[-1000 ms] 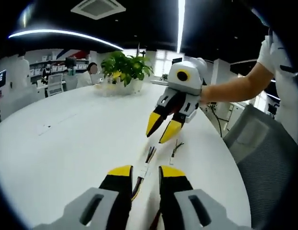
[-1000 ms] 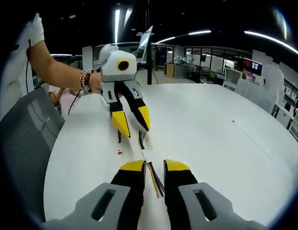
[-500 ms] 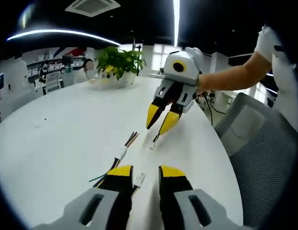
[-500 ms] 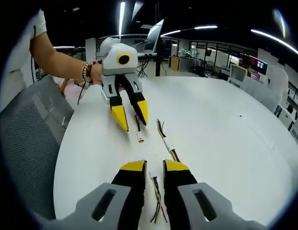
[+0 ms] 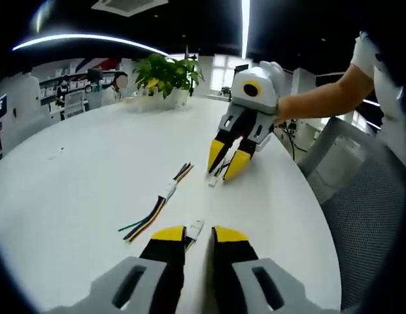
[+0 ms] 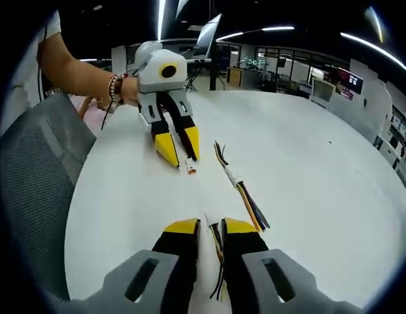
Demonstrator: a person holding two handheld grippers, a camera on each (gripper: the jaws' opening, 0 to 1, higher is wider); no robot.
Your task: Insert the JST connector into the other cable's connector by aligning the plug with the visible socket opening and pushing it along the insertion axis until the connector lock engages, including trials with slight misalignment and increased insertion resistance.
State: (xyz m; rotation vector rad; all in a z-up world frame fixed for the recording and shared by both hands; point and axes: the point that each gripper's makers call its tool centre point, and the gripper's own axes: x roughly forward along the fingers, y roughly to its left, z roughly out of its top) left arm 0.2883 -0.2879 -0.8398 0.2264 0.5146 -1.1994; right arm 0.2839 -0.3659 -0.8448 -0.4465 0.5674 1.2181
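Observation:
A small white connector (image 5: pixel 195 227) on a short cable lies on the white table between the yellow tips of my left gripper (image 5: pixel 198 234), whose jaws stand narrowly apart. My right gripper (image 6: pixel 210 227) is open over thin wires (image 6: pixel 218 252) that end in a tiny white connector (image 6: pixel 207 219). Across the table the right gripper (image 5: pixel 226 160) reaches in low, with that connector (image 5: pixel 214 181) just past its tips. In the right gripper view the left gripper (image 6: pixel 179 148) is tipped down at its connector (image 6: pixel 191 169). I cannot tell whether either cable is gripped.
A third cable with multi-coloured wires (image 5: pixel 153 212) and a white connector (image 6: pixel 232 177) lies loose beside both grippers. A potted plant (image 5: pixel 165 75) stands at the far table edge. A grey mesh chair (image 6: pixel 29 176) sits close to the table's rim. A person's arm (image 5: pixel 317 104) holds the right gripper.
Both grippers have come lower and closer to the table. Each short cable's connector has shifted between its jaws. The left jaws stand slightly closer together than a second ago.

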